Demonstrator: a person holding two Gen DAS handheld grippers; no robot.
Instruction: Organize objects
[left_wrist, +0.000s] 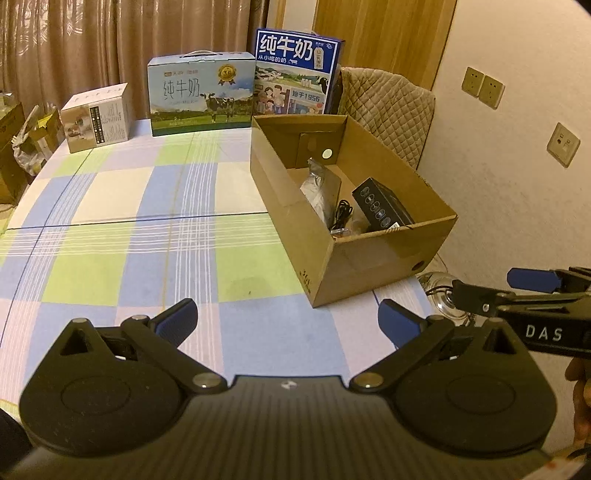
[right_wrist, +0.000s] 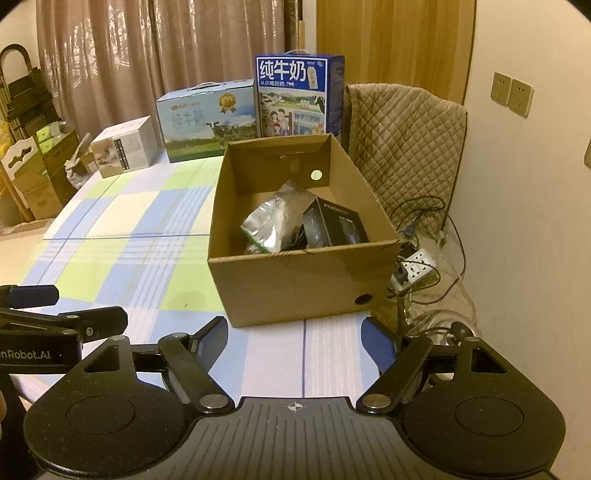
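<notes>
An open brown cardboard box (left_wrist: 369, 258) (right_wrist: 295, 280) stands at the right end of the checked tablecloth (left_wrist: 129, 229) (right_wrist: 122, 236). Inside lie a silver foil pouch (right_wrist: 275, 221) (left_wrist: 317, 188), a black product box (right_wrist: 338, 225) (left_wrist: 382, 203) and a coiled black cable (left_wrist: 341, 216). My left gripper (left_wrist: 286, 319) hovers open over the cloth, short of the box's near left corner, with nothing between its blue pads. My right gripper (right_wrist: 295, 343) is open and empty just before the box's near wall. Each gripper shows in the other's view, at the edge (left_wrist: 532, 295) (right_wrist: 40, 314).
Along the table's far edge stand a white carton (left_wrist: 98, 118) (right_wrist: 123, 147), a light-blue milk case (left_wrist: 201, 94) (right_wrist: 207, 118) and a tall dark-blue milk case (left_wrist: 295, 74) (right_wrist: 297, 96). A quilted chair (right_wrist: 402, 147) is behind the box. A power strip (right_wrist: 415, 267) and cables lie on the floor at right.
</notes>
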